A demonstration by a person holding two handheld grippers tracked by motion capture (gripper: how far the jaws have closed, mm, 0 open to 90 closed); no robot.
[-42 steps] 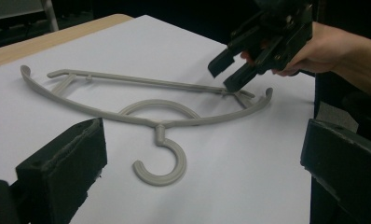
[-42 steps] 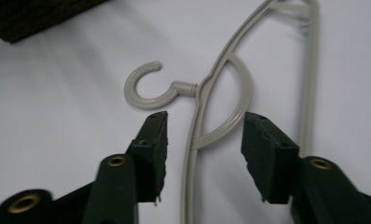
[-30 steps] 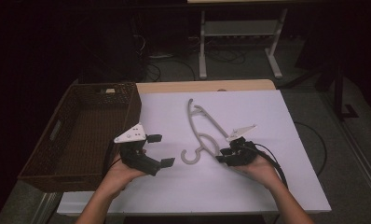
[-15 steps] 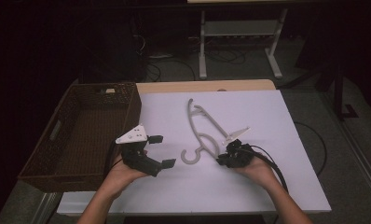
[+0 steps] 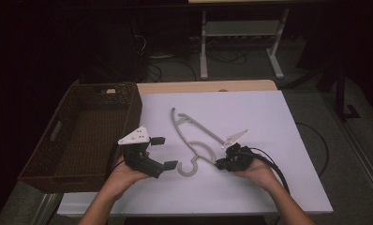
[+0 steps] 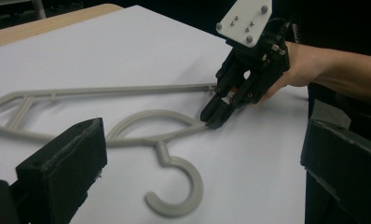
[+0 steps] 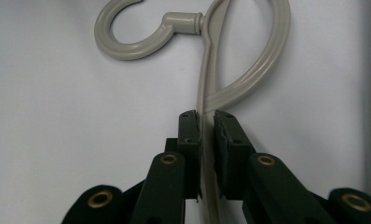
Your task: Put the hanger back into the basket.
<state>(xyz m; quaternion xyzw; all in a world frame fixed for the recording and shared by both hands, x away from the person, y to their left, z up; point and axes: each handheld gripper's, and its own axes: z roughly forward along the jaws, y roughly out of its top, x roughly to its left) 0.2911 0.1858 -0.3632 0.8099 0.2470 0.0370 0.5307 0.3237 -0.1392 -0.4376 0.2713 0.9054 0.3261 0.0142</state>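
The grey hanger (image 5: 194, 138) lies flat on the white tabletop (image 5: 269, 122). The right tool (image 7: 207, 135) pinches its thin arm. The left tool (image 5: 159, 152) is wide open beside the hook.

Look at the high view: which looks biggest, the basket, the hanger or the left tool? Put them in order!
1. The basket looks biggest by far.
2. The hanger comes next: long but thin.
3. The left tool looks smallest, though it sits nearer the camera, so the gap with the hanger is less sure.
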